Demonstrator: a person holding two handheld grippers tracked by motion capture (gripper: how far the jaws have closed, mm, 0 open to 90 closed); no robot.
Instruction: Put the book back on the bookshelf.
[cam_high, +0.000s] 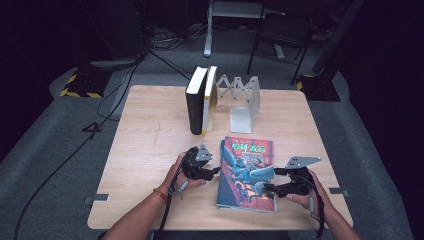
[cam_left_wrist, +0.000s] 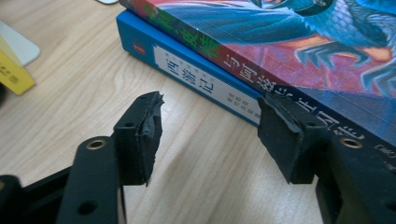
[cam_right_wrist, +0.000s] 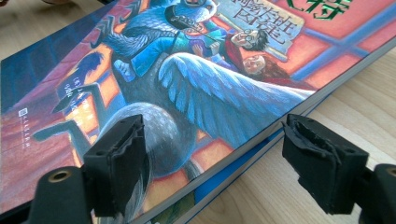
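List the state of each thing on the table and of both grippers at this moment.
Illustrated book: lying flat, cover up, on top of the blue book.
Blue book: lying flat underneath, spine showing.
Black book: standing upright.
Yellow book: upright against the black book.
Expanding metal bookend: standing, stretched out, nothing in it.
Left gripper: open, beside the stack.
Right gripper: open, at the stack's edge.

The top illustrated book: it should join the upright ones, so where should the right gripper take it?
Grip the illustrated book by its long open edge, coming from the right. That edge overhangs the blue book below, and the right gripper already straddles it, jaws open.
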